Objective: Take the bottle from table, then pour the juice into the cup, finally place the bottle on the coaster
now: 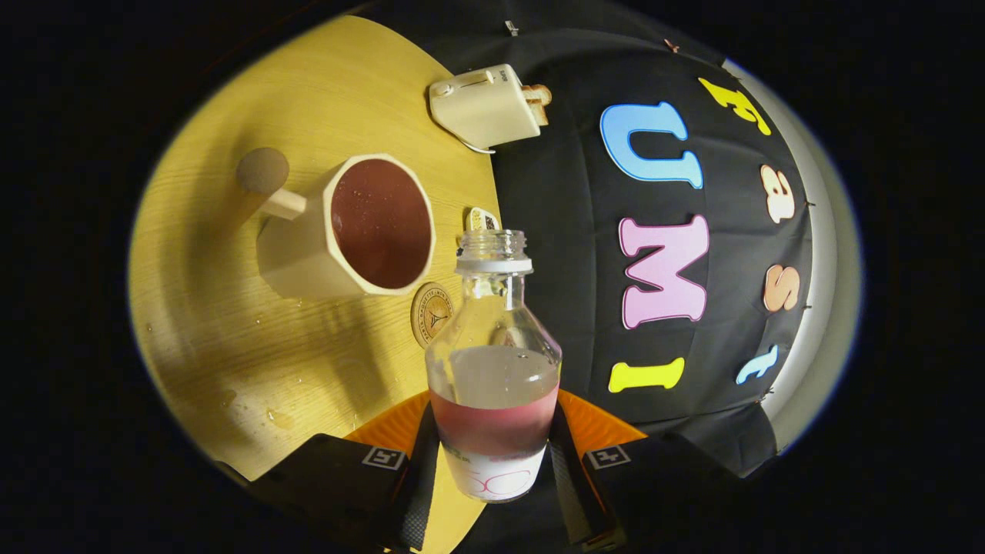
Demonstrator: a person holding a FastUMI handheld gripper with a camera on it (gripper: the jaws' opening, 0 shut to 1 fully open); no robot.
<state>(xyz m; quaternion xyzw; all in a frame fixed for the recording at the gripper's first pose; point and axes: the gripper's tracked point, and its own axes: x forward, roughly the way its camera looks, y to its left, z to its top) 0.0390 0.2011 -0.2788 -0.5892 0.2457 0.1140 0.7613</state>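
fingers (492, 469): clamped on both sides of bottle (493, 369)
bottle: capless, some juice left, held off the surface (231, 323)
cup (362, 227): full of juice, mid surface
coaster (431, 314): just beside cup, toward back edge
step: likely place bottle on coaster
tip: keep upright, centre base, clear cup, lower gently

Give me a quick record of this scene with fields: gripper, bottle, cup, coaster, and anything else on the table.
gripper: gripper shut on the bottle, one finger pressing each side of its lower body
bottle: clear bottle, uncapped, pink juice filling only its lower part
cup: cream octagonal cup with a handle, reddish juice inside, beyond the fingers on the wooden table
coaster: round coaster between cup and bottle, nothing on it
other: cream toaster holding toast at the table's far edge; small droplets near the cup
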